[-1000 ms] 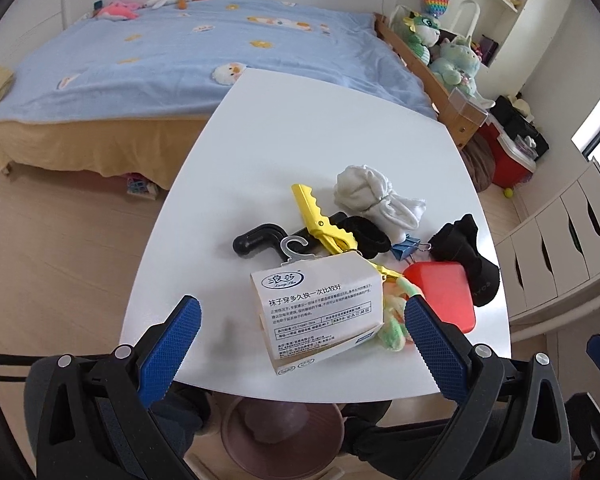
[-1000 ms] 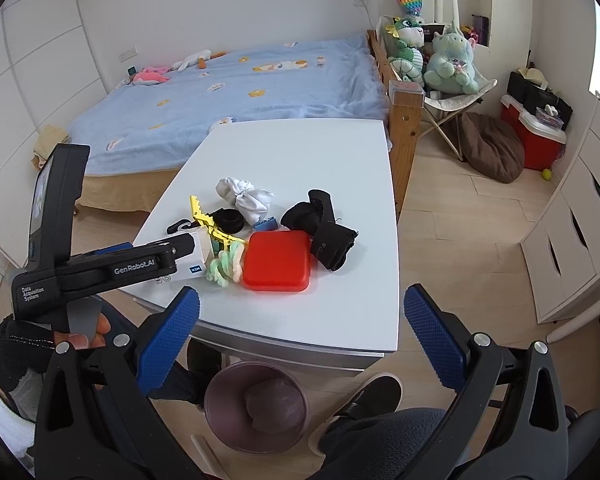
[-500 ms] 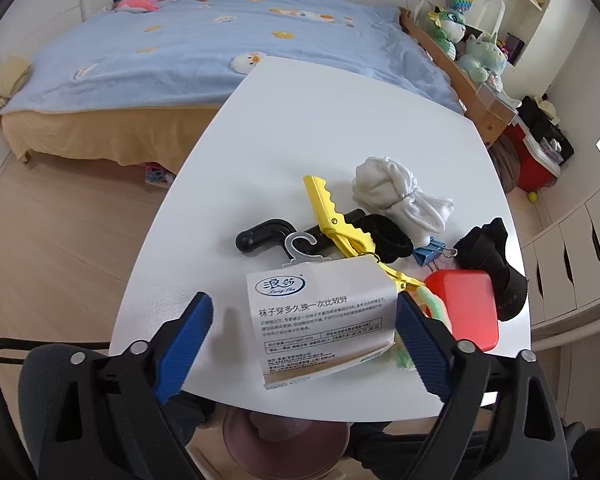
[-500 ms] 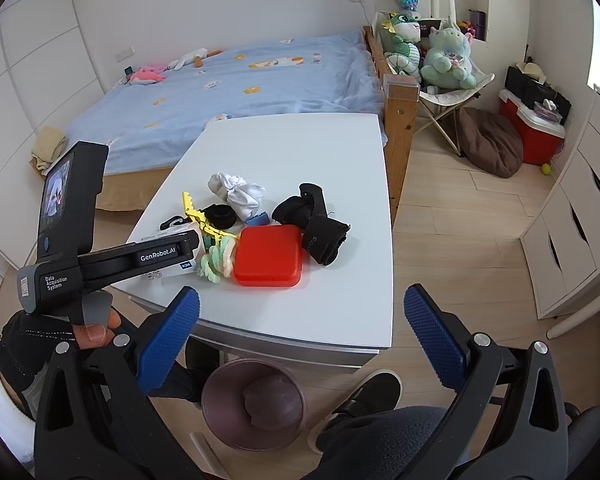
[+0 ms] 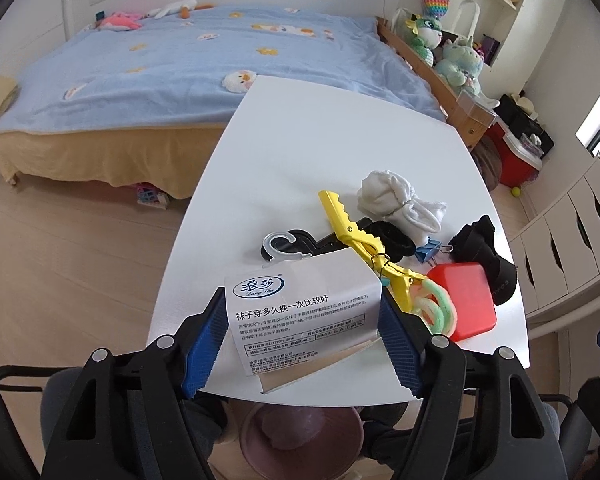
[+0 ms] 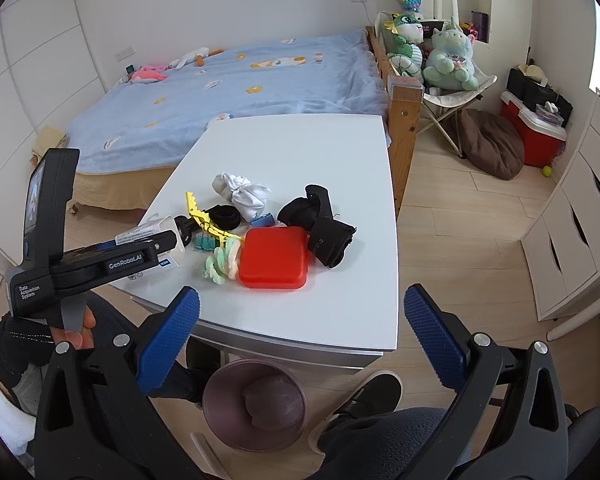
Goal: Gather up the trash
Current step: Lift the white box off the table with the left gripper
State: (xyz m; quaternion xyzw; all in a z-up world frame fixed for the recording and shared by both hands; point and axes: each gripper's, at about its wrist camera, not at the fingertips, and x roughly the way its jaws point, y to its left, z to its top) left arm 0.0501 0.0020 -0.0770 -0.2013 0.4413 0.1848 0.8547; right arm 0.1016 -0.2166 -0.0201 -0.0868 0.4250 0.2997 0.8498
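My left gripper (image 5: 302, 340) is shut on a white sock package with a plastic hook (image 5: 300, 312), its blue pads pressed on both sides, at the near edge of the white table (image 5: 320, 148). The package also shows in the right wrist view (image 6: 156, 236), partly hidden by the left gripper body. My right gripper (image 6: 300, 344) is open and empty, off the table's near edge, above a mauve trash bin (image 6: 256, 404) on the floor. The bin also shows in the left wrist view (image 5: 300, 440).
On the table lie a yellow clip (image 5: 356, 240), white socks (image 5: 396, 200), black socks (image 5: 484, 252), a red case (image 5: 468, 300), a green fuzzy loop (image 5: 440, 308) and blue binder clips (image 5: 428, 252). A bed (image 5: 180, 72) stands behind. Drawers (image 6: 572, 232) are on the right.
My left gripper has moved forward around the sock package and closed on it. The right gripper has barely moved and stays open.
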